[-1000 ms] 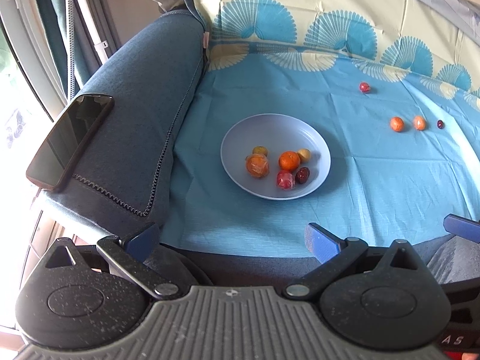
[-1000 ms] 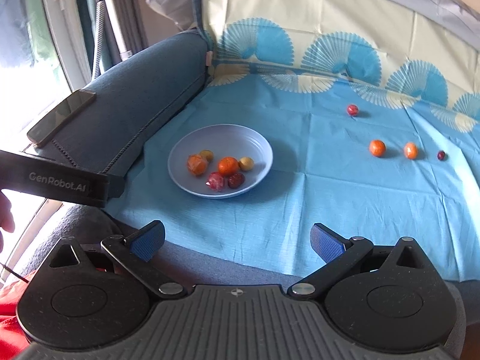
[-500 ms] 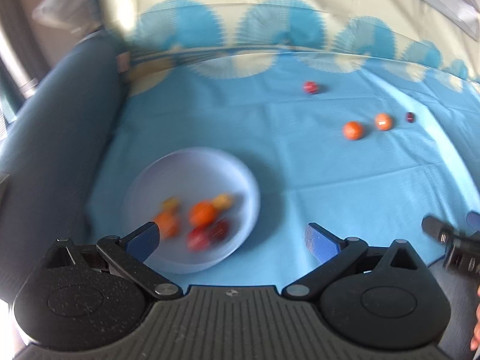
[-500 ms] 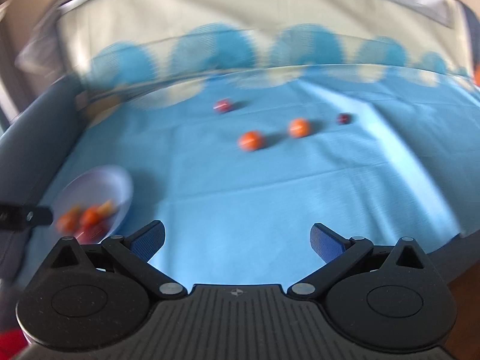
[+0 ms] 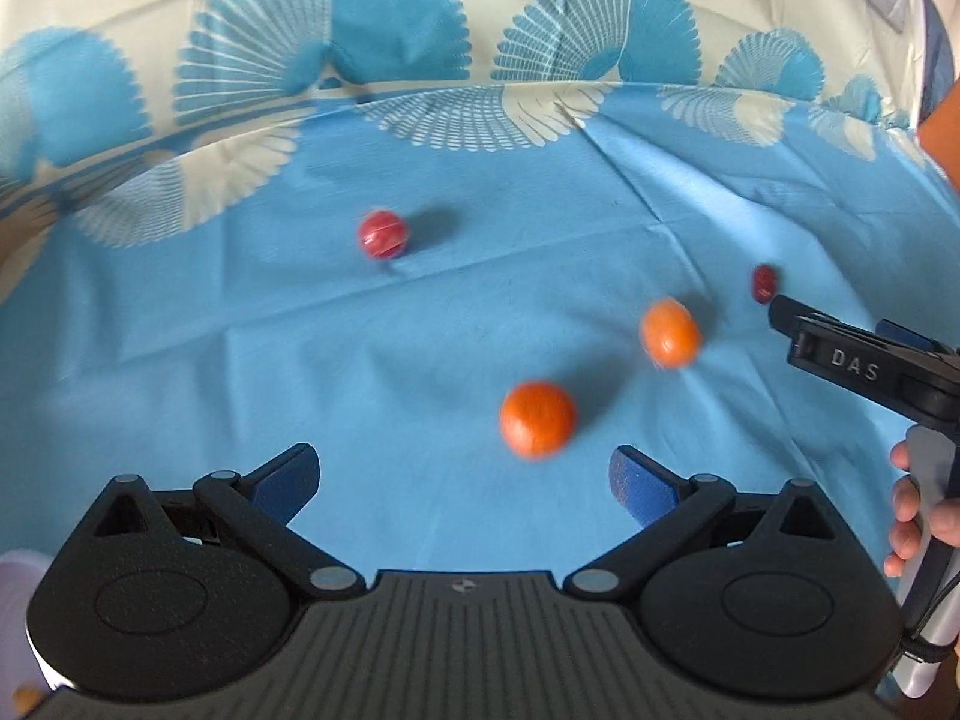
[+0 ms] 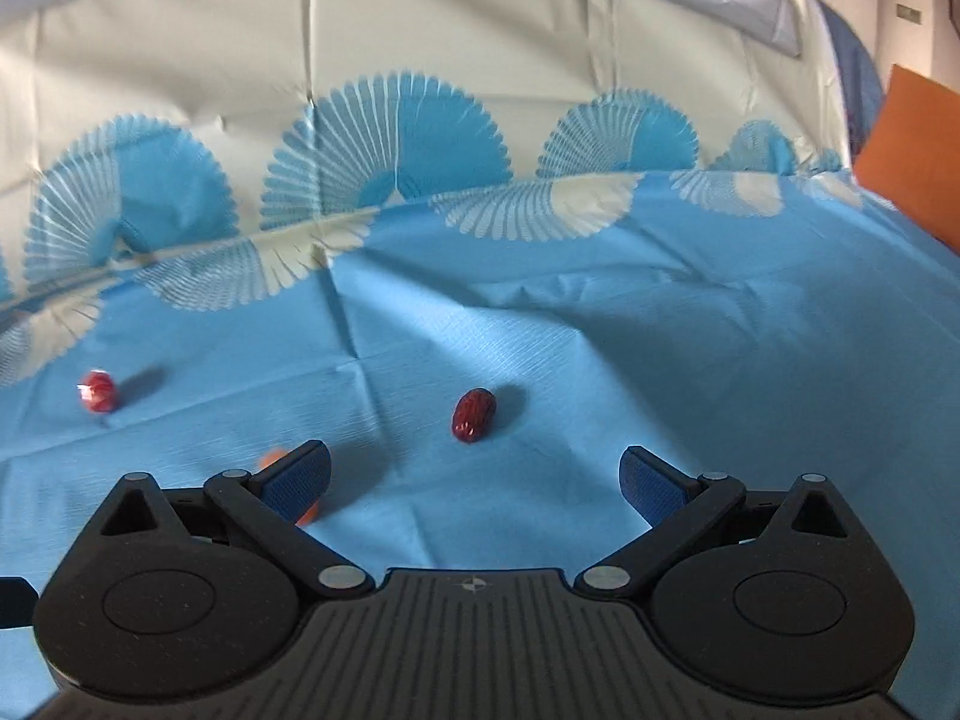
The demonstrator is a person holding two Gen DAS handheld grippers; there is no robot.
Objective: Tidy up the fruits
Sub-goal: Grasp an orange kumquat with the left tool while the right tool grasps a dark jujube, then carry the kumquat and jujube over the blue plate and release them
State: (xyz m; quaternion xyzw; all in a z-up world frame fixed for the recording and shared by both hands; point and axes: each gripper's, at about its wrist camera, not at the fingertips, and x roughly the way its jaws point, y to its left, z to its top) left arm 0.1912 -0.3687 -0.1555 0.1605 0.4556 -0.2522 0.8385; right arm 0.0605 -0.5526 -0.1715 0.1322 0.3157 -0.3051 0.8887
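In the left wrist view my left gripper [image 5: 462, 480] is open and empty, just short of an orange fruit [image 5: 537, 419] on the blue cloth. A second orange fruit [image 5: 669, 333], a red round fruit [image 5: 383, 234] and a dark red date [image 5: 764, 283] lie farther off. The right gripper's body [image 5: 864, 360] shows at the right, near the date. In the right wrist view my right gripper [image 6: 474, 477] is open and empty, with the date [image 6: 473, 414] just ahead. An orange fruit [image 6: 270, 457] is mostly hidden behind its left finger. The red fruit [image 6: 97, 391] lies far left.
The pale plate's rim [image 5: 15, 576] shows at the bottom left of the left wrist view. The blue patterned cloth [image 6: 660, 330] covers the seat and rises up the backrest. An orange cushion [image 6: 912, 156] stands at the right edge. A hand [image 5: 912, 516] holds the right gripper.
Both grippers have swung right and forward, away from the plate toward the loose fruits. The fruits now look much closer. Both stay open.
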